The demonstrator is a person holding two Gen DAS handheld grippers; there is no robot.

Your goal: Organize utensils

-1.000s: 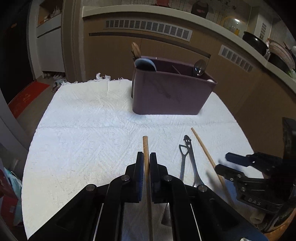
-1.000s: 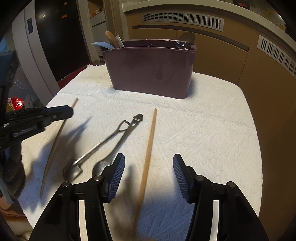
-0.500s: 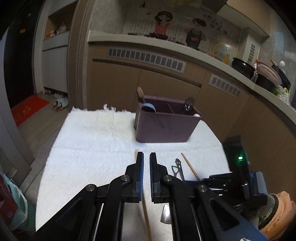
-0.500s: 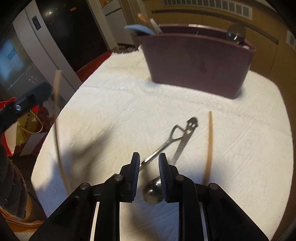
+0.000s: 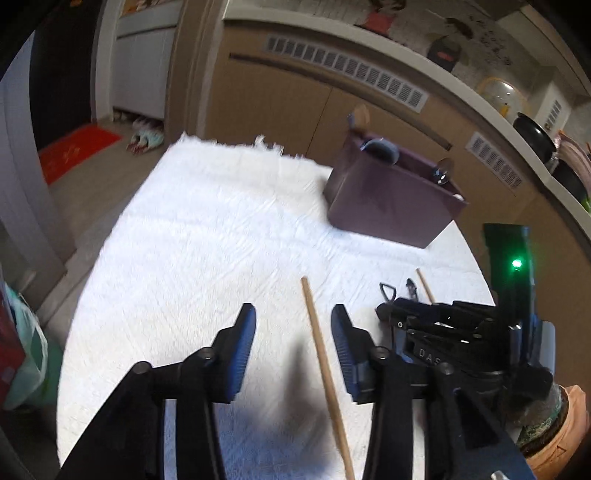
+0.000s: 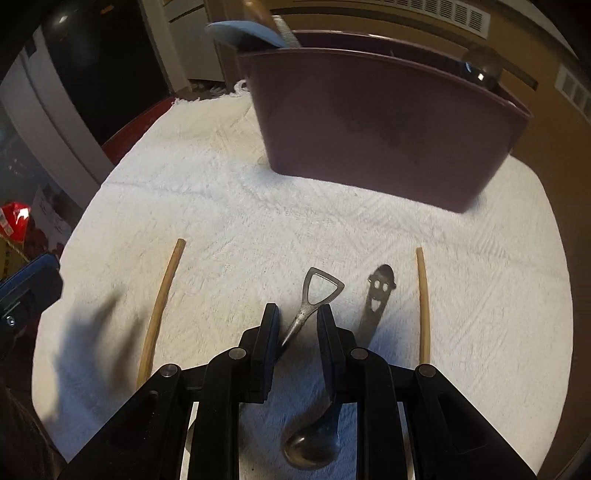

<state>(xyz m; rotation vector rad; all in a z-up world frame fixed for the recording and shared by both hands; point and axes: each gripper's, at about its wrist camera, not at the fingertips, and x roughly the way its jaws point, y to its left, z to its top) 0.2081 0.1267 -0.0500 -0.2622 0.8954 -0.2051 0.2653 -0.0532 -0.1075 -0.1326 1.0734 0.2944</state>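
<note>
Left wrist view: left gripper (image 5: 293, 345) jaws spread; chopstick (image 5: 320, 358) lies loose between them on the towelled table (image 5: 207, 236).

Right wrist view: right gripper (image 6: 297, 326) jaws bracket the spoon handle (image 6: 309, 301); grip uncertain. Utensil caddy (image 6: 384, 122), ahead, holds several utensils; four remain outside.

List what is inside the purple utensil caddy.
Sticking out of the purple caddy: a blue spoon bowl, a brown wooden handle and a metal spoon. Its wall hides everything lower inside.

The right gripper (image 5: 424, 317) body reads "DAS", the rest hidden.
</note>
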